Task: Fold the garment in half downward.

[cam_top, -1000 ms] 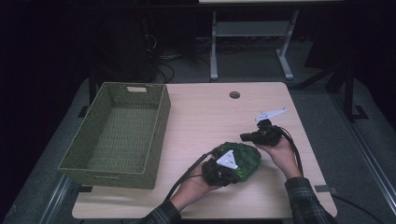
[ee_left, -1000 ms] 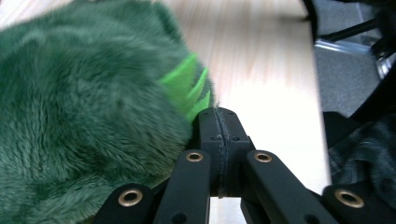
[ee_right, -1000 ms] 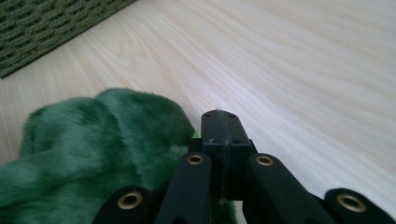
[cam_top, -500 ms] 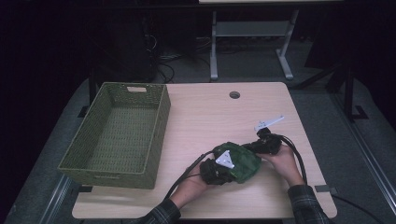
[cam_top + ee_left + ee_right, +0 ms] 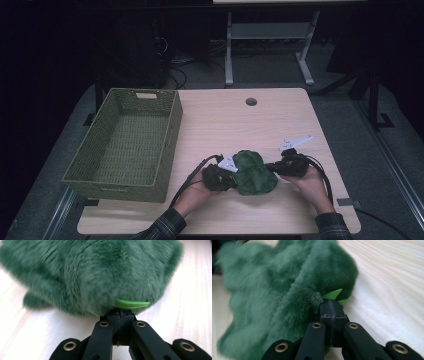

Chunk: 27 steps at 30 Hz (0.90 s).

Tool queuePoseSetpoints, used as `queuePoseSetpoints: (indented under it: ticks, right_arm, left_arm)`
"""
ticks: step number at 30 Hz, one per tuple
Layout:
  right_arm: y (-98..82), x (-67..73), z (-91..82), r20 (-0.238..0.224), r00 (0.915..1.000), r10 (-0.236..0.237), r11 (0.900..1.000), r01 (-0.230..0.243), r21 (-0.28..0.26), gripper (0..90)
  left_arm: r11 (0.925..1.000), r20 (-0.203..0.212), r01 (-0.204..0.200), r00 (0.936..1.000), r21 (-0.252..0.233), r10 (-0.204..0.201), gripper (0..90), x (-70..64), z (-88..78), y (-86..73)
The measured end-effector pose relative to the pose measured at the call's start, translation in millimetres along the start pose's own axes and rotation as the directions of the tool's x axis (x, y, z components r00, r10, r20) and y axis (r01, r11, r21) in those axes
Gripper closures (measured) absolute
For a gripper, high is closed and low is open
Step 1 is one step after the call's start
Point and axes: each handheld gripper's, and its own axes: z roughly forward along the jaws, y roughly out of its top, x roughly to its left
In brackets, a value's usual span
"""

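Near the desk's front edge, I am pinching the green plush toy with both grippers' jaws, left gripper and right gripper on opposite sides.

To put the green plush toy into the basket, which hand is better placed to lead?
Left, probably. The left tongs pinch the plush toy on the side nearer the basket; the right tongs grip its far side.
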Motion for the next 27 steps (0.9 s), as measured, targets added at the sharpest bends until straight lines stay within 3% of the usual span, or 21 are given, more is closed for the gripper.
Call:
queuePoseSetpoints:
  ticks: [8, 12, 15, 17, 19, 22, 25, 27]
  right_arm:
    - [-10.6, 17.5, -2.2, 0.007, 0.9999, -0.015, 1.0, 0.015, -0.005, 89.9]
    - [-13.9, 21.2, -6.9, 0.048, 0.9986, -0.021, 0.999, 0.023, -0.039, 88.7]
    - [-19.3, 17.2, -13.5, 0.099, 0.9951, 0.003, 0.997, 0.004, -0.076, 78.6]
    - [-22.9, 15.3, -17.3, 0.139, 0.9893, 0.043, 0.996, -0.031, -0.089, 66.9]
    - [-27.7, 13.0, -20.6, 0.182, 0.9822, 0.046, 0.994, -0.028, -0.102, 55.2]
    - [-31.8, 11.2, -23.0, 0.264, 0.9632, 0.051, 0.995, -0.026, -0.098, 43.3]
    - [-36.9, 8.6, -28.5, 0.283, 0.9544, 0.095, 0.991, -0.064, -0.119, 33.5]
    - [-40.9, 5.6, -30.9, 0.3, 0.944, 0.137, 0.986, -0.102, -0.13, 25.2]
  left_arm:
    - [0.9998, -0.044, 0.021, 0.9988, 0.003, -0.021, 89.7, 14.2, -6.9, -5.5]
    - [0.9998, -0.047, 0.014, 0.9988, 0.015, -0.013, 88.4, 15.0, -8.3, -7.0]
    - [0.9997, -0.054, 0.018, 0.9984, 0.016, -0.017, 80.0, 15.7, -14.5, -7.8]
    - [0.9998, -0.057, 0.01, 0.9983, 0.015, -0.009, 69.6, 14.6, -18.4, -7.2]
    - [0.9998, -0.063, 0.001, 0.998, 0.02, 0.0, 59.4, 13.7, -22.8, -6.0]
    - [1.0, -0.069, -0.003, 0.9976, 0.001, 0.003, 48.0, 12.4, -27.9, -4.6]
    - [0.9999, -0.064, -0.005, 0.9979, -0.014, 0.004, 38.8, 12.5, -30.6, -3.4]
    - [0.9997, -0.054, -0.005, 0.9985, -0.022, 0.004, 34.8, 12.5, -32.5, -3.1]
